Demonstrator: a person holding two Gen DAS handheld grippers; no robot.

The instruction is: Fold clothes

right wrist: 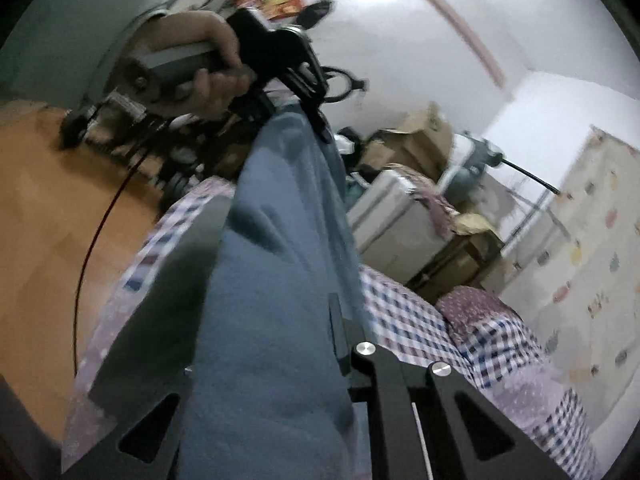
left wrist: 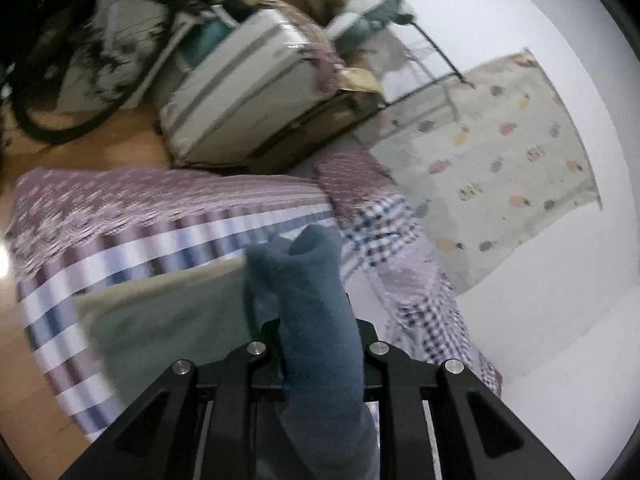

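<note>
A blue garment (left wrist: 308,280) is pinched in my left gripper (left wrist: 320,330), which is shut on it; the cloth bunches up past the fingers and hides their tips. In the right wrist view the same blue garment (right wrist: 272,280) hangs stretched between both tools. My right gripper (right wrist: 280,344) is shut on its lower end, with only the right finger (right wrist: 340,332) showing. A hand (right wrist: 208,60) holds the left gripper (right wrist: 316,116) higher up, clamped on the garment's upper end. The garment is lifted above the bed.
A bed with a purple, striped and checked patchwork cover (left wrist: 160,216) lies below, with a grey-green cloth (left wrist: 168,320) flat on it. Beyond stand a pale suitcase (left wrist: 240,96), cardboard boxes (right wrist: 420,140) and a bicycle wheel (left wrist: 92,60). A patterned hanging (left wrist: 500,152) covers the white wall.
</note>
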